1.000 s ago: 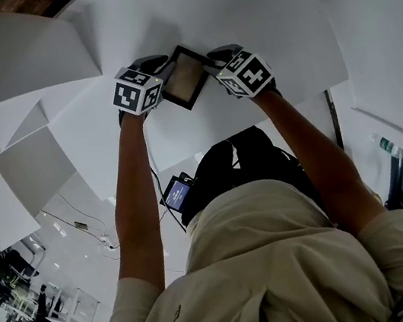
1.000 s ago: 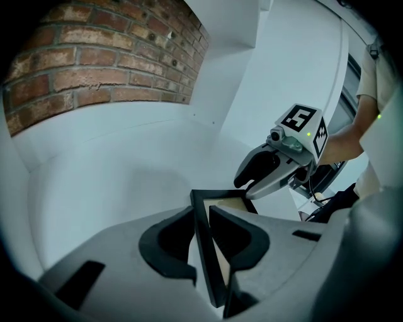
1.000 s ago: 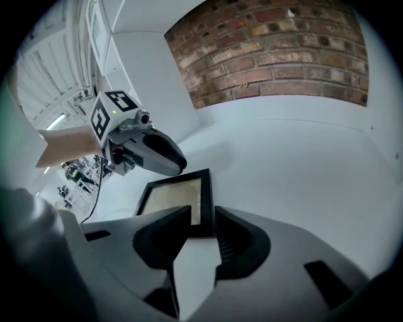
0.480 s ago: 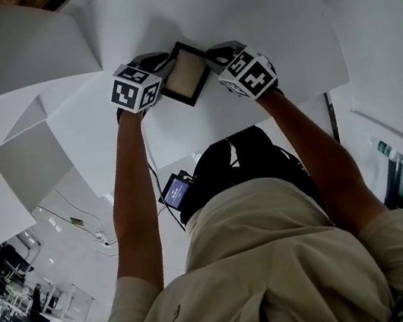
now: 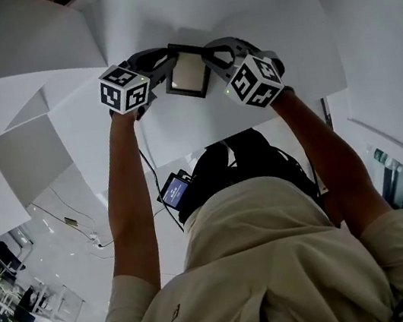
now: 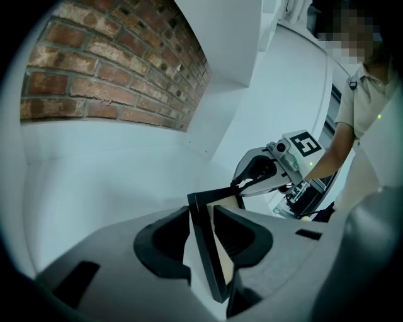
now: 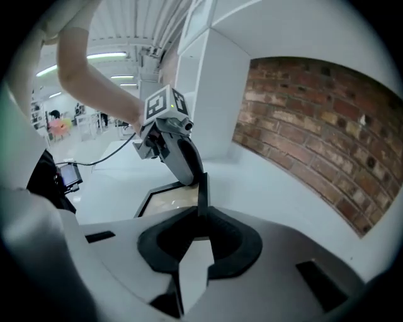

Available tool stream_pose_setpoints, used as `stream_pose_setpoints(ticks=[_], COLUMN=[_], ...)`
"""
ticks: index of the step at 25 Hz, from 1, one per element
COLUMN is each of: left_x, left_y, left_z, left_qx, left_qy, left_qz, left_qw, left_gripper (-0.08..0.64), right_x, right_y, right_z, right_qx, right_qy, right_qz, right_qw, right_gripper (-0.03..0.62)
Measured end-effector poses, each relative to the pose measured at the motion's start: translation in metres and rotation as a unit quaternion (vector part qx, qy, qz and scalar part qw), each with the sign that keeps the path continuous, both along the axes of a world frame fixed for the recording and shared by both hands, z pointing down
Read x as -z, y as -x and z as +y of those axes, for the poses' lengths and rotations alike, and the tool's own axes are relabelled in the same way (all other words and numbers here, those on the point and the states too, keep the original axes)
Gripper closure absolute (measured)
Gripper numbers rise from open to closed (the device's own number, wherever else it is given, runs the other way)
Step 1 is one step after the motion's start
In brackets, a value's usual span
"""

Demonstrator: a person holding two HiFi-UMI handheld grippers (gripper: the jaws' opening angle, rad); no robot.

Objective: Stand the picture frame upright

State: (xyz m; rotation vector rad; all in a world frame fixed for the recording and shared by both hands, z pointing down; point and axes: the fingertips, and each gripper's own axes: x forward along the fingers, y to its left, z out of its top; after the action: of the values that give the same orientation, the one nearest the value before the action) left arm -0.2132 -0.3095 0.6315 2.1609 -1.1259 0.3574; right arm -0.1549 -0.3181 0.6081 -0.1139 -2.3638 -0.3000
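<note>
The left claw (image 6: 201, 234) is clamped narrow on one side of the picture frame (image 6: 211, 267), its two pads pressing the dark moulding from either face. The right claw (image 7: 203, 217) is closing on the opposite side, and the thin black edge of the frame stands between its tips, which look to be touching it already. So the frame hangs between both claws, near the middle of the tabletop (image 5: 253, 16) and just in front of the person, its pale glass tipped up and turned partly toward the right claw.

As for progress, I judge the task about halfway. The frame is gripped on both sides and raised off its flat position, but it is tilted, not upright, and it does not stand by itself. What is left is to bring it fully vertical, set its lower edge down and let go. Whether it has a prop at the back, and whether that prop is folded out, I cannot tell.

The tabletop is plain white and bare around the frame. Past its far edge rises a red brick wall (image 6: 119, 69), with a white block (image 7: 217, 94) standing at the far side. White angled panels (image 5: 20, 49) flank the tabletop on the left. Below it, by the person's waist, a small lit screen (image 5: 177, 192) trails a cable, and a bright open workroom lies beyond.
</note>
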Motion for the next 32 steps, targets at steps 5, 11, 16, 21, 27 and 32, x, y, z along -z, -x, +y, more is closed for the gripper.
stream_pose_setpoints(ticks=[5, 11, 16, 21, 27, 32], left_x=[0.015, 0.033, 0.053, 0.065, 0.06, 0.056], left_y=[0.006, 0.017, 0.015, 0.009, 0.014, 0.005], left_z=[0.009, 0.022, 0.027, 0.034, 0.06, 0.07], left_qx=[0.0, 0.021, 0.031, 0.043, 0.051, 0.053], left_qy=[-0.026, -0.061, -0.095, -0.118, -0.125, -0.124], left_qz=[0.021, -0.017, -0.057, -0.081, -0.097, -0.107], left_qw=[0.9994, 0.9978, 0.9934, 0.9888, 0.986, 0.985], left_gripper=[0.454, 0.462, 0.468, 0.468, 0.468, 0.468], right_x=[0.014, 0.032, 0.049, 0.057, 0.056, 0.056], right_y=[0.009, 0.017, 0.015, 0.009, 0.015, 0.007], right_z=[0.007, 0.017, 0.021, 0.026, 0.051, 0.062], right_qx=[0.047, 0.066, 0.066, 0.067, 0.078, 0.09], right_qy=[-0.056, -0.101, -0.12, -0.131, -0.136, -0.137], right_qz=[-0.003, -0.016, -0.026, -0.03, -0.03, -0.03], right_qw=[0.997, 0.993, 0.99, 0.989, 0.987, 0.986], right_gripper=[0.546, 0.548, 0.555, 0.563, 0.565, 0.563])
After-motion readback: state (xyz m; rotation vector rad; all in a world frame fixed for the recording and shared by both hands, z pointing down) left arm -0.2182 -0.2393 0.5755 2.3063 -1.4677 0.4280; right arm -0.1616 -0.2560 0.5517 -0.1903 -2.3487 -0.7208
